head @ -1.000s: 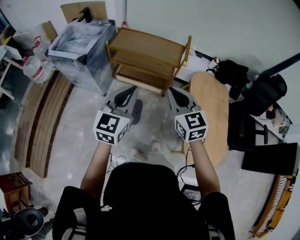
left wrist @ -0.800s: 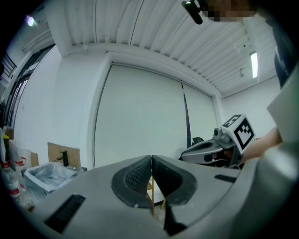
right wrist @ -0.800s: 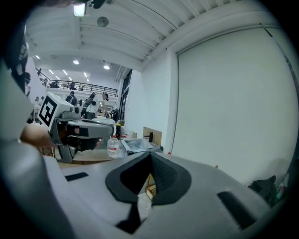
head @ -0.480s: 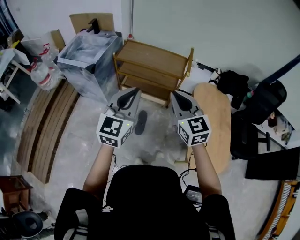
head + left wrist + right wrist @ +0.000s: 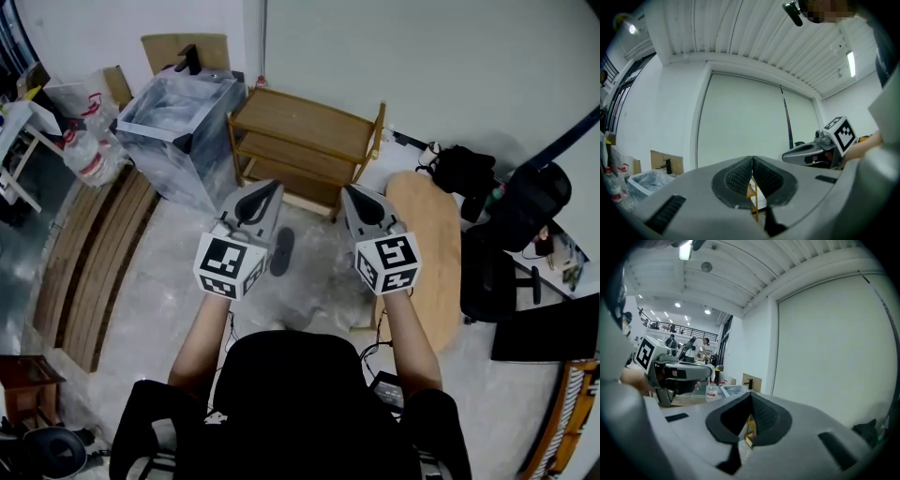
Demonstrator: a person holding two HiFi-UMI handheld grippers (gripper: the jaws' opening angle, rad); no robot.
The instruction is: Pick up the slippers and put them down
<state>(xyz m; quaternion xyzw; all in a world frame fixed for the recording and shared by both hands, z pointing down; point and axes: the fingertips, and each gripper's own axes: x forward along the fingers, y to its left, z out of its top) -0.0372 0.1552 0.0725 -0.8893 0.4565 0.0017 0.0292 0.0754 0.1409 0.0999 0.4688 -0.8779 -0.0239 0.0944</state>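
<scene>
1. The floor (image 5: 169, 281) is where the work lies. One dark slipper (image 5: 281, 251) rests on it, seen in the head view between your two grippers and just in front of the wooden shelf (image 5: 305, 131). No second slipper shows; it may be hidden under a gripper.
2. The shelf stands close behind the slipper, so I would come down from your side rather than reach over it, keeping the noses short of its lower rail.
3. The left gripper (image 5: 265, 187) and right gripper (image 5: 354, 192) are held side by side, about level and well above the floor. Each has its jaws pressed together at the tips with nothing between them — both are empty.
4. You will likely need to spread the jaws before you descend, not at the floor. Tip the nose down and take the slipper across its thin side edge — a flat sole probably offers little else to pinch.
</scene>
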